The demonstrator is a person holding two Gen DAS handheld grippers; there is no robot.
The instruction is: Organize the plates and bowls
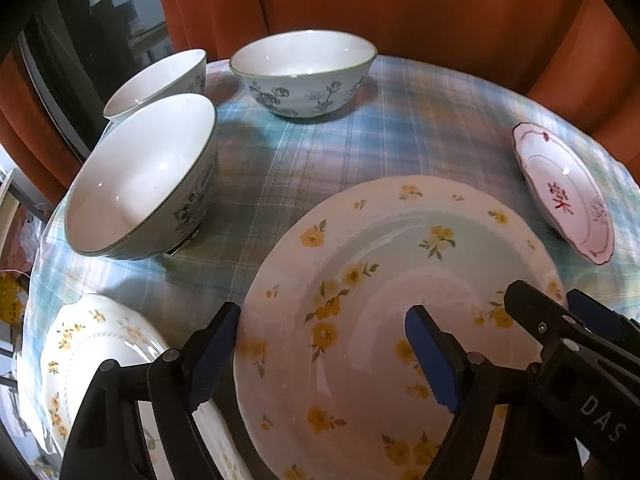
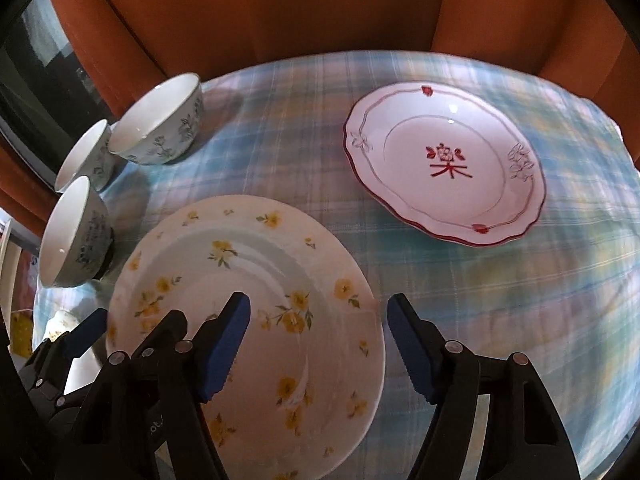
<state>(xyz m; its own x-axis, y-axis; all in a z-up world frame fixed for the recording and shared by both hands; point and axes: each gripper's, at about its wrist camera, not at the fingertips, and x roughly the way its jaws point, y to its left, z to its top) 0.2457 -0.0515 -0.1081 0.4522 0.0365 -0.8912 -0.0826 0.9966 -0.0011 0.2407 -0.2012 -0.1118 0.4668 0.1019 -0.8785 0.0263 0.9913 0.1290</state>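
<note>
A large yellow-flowered plate [image 1: 384, 280] lies on the checked tablecloth, also in the right wrist view [image 2: 248, 280]. My left gripper [image 1: 324, 344] is open over its left rim. My right gripper [image 2: 318, 332] is open over its right rim; it also shows in the left wrist view [image 1: 560, 316]. Three blue-flowered bowls stand at the back left: one near [image 1: 140, 176], one far [image 1: 160, 80], one in the middle [image 1: 304, 72]. A red-trimmed plate [image 2: 444, 160] lies at the right. A smaller yellow-flowered dish [image 1: 96, 344] sits at the left.
The round table's cloth [image 2: 520, 300] drops off at the edges. An orange curtain [image 2: 280, 12] hangs behind the table. A dark window [image 1: 92, 40] is at the back left.
</note>
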